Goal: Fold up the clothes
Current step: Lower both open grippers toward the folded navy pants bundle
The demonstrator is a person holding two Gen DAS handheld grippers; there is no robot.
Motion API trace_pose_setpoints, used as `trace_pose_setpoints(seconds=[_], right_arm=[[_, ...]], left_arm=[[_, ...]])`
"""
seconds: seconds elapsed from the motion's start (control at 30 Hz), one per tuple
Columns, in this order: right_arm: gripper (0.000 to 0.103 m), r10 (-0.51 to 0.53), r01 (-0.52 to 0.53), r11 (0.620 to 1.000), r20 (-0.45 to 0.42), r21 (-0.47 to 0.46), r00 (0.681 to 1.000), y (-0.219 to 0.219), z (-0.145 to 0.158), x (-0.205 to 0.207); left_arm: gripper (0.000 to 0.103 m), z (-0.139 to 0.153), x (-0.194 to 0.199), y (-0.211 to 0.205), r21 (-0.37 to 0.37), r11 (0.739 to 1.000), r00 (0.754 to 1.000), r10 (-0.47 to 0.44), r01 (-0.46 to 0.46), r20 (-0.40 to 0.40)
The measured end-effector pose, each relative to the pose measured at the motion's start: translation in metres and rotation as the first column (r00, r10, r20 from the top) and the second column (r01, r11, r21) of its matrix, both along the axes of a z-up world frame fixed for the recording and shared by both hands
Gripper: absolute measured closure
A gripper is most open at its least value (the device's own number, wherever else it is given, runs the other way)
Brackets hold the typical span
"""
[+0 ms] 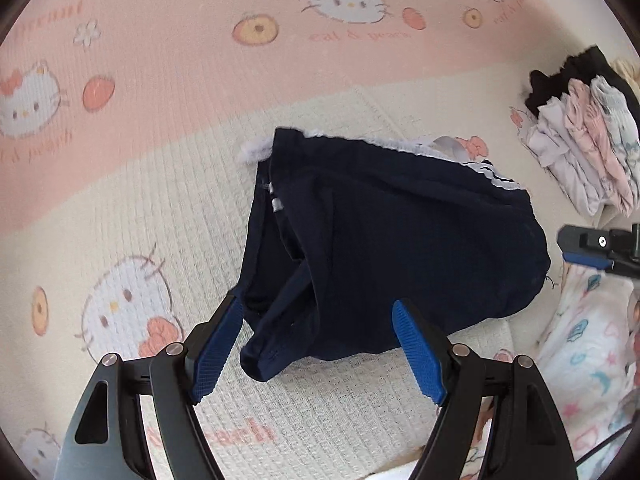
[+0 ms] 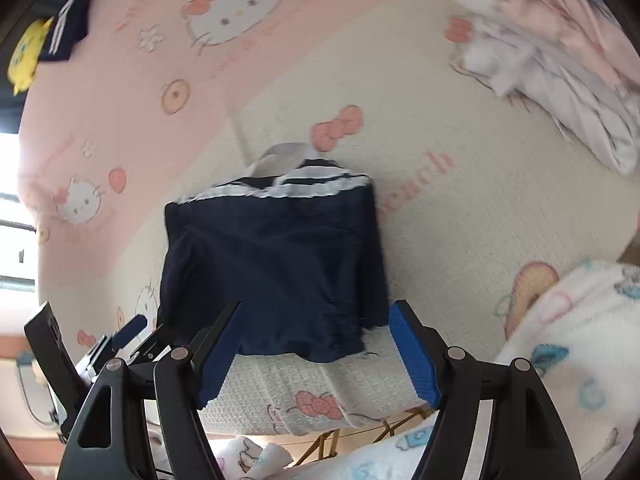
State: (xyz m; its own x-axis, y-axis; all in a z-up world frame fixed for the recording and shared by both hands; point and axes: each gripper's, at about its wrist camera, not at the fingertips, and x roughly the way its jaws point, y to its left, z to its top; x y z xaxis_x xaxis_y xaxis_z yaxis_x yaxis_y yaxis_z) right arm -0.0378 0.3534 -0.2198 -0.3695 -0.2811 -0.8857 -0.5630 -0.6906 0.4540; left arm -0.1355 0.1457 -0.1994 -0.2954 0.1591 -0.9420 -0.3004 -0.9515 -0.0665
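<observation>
Both grippers, left gripper (image 1: 318, 322) and right gripper (image 2: 316, 322), hung with jaws released just above the navy garment (image 1: 384, 248), lying part-folded on the cartoon-print blanket (image 1: 160, 208). Next fold likely needed grasping its near hem.

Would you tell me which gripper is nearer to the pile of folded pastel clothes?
Right. The right gripper hangs open over the navy garment's near edge, on the side toward the folded pastel clothes. The left gripper, also open, hovers over the garment's far side.

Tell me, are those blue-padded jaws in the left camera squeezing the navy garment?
No. The left gripper stands open over the navy garment, its blue pads apart and pressing on nothing.
</observation>
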Motion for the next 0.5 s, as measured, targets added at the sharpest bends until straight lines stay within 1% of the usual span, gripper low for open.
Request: trace_pose_setpoints(seconds=[0.1, 0.23, 0.5], right_arm=[[0.029, -0.021, 0.021, 1.000, 0.010, -0.005, 1.000, 0.006, -0.003, 0.005], [0.029, 0.002, -0.003, 1.000, 0.034, 0.012, 0.999, 0.004, -0.010, 0.006], [0.029, 0.017, -0.017, 1.000, 0.094, -0.002, 0.995, -0.001, -0.033, 0.003]], left_arm=[[0.027, -0.001, 0.000, -0.004, 0.004, 1.000, 1.000, 0.008, -0.008, 0.001], [0.027, -0.001, 0.003, -0.012, 0.012, 1.000, 1.000, 0.018, -0.018, 0.008], [0.027, 0.003, 0.015, -0.025, 0.039, 0.999, 0.999, 0.031, -0.032, 0.012]])
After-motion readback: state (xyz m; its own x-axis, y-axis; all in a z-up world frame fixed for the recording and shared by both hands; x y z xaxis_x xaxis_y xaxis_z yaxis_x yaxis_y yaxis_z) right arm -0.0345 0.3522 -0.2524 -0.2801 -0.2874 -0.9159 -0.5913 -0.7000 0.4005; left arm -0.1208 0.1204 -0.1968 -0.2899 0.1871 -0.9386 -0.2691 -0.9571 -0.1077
